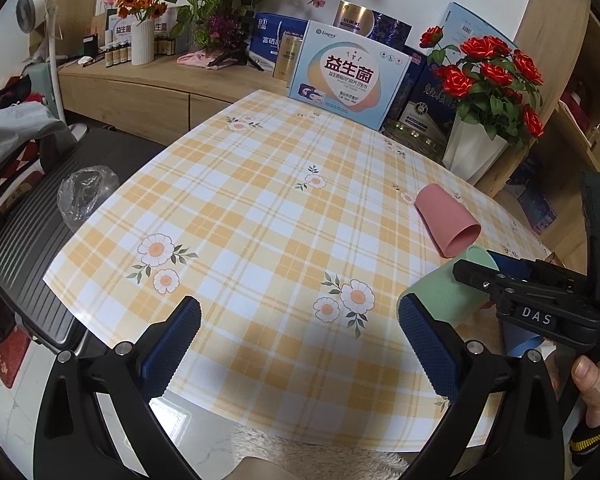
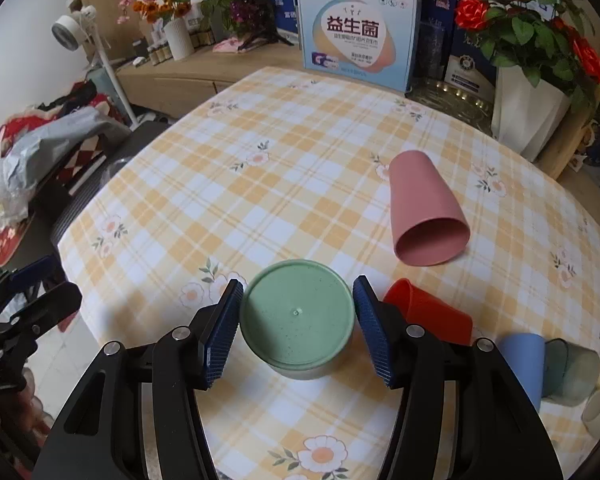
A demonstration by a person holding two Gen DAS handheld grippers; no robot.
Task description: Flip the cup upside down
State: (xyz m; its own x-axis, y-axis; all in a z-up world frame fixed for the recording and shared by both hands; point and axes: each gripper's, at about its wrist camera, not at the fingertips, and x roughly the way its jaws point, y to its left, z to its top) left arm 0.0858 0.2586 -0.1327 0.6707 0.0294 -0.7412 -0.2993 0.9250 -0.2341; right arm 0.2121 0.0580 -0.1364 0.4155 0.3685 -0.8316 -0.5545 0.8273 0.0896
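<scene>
A green cup (image 2: 298, 316) is held between the blue pads of my right gripper (image 2: 298, 326), its flat base facing the camera, low over the checked tablecloth (image 2: 260, 200). In the left wrist view the same green cup (image 1: 440, 292) sits in the right gripper (image 1: 480, 276) at the table's right side. My left gripper (image 1: 300, 340) is open and empty above the table's near edge. A pink cup (image 2: 424, 208) stands mouth down on the cloth, also seen in the left wrist view (image 1: 446, 220).
A red cup (image 2: 428, 312), a blue cup (image 2: 520, 356) and a dark green cup (image 2: 572, 372) lie near the right edge. Boxes (image 2: 356, 32) and a white vase of red roses (image 2: 528, 112) line the far edge. A dark suitcase (image 1: 32, 280) stands left of the table.
</scene>
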